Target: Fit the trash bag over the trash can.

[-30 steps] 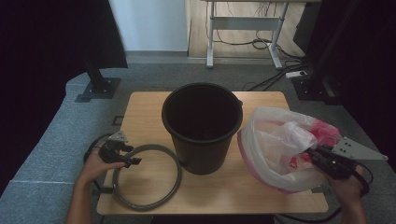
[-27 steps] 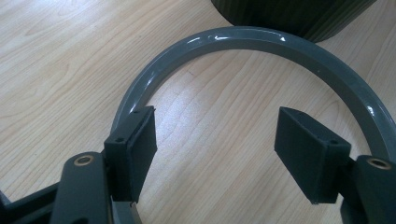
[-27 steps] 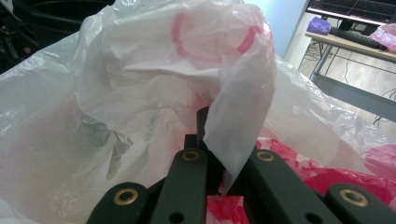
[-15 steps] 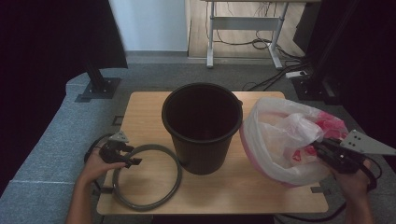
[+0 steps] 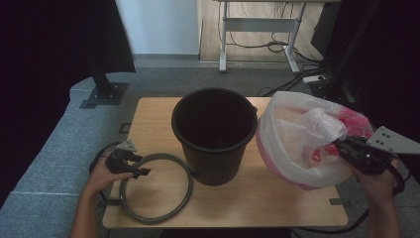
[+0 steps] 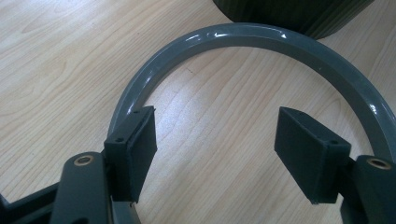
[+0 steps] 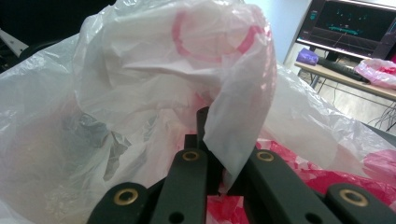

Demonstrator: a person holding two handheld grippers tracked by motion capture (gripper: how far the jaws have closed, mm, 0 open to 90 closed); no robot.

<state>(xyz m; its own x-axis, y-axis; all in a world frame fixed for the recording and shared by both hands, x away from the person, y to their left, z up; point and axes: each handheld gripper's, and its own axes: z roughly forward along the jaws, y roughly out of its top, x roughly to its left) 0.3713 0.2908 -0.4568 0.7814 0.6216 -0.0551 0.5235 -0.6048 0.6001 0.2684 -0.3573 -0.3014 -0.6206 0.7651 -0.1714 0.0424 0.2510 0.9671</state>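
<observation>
A black bucket (image 5: pixel 214 134) stands upright mid-table. A grey-green plastic ring (image 5: pixel 156 186) lies flat to its left. My left gripper (image 5: pixel 141 168) rests over the ring's left arc, open. In the left gripper view (image 6: pixel 215 144) the ring (image 6: pixel 261 42) curves past both jaws and only bare wood lies between them. To the right of the bucket sits a white and pink plastic bag (image 5: pixel 297 148). My right gripper (image 5: pixel 341 148) is shut on a fold of the film near the bag's mouth. In the right gripper view (image 7: pixel 219 175) the bag (image 7: pixel 163 70) billows above the closed jaws.
The wooden table (image 5: pixel 277 203) has bare room in front of the bucket. Grey floor mats surround it, and a desk frame (image 5: pixel 257 29) stands behind. In the right gripper view a monitor (image 7: pixel 355 23) stands on a desk far off.
My right gripper has risen, drawing the bag's film up with it, and the bag has puffed taller. The left gripper and the ring have stayed put.
</observation>
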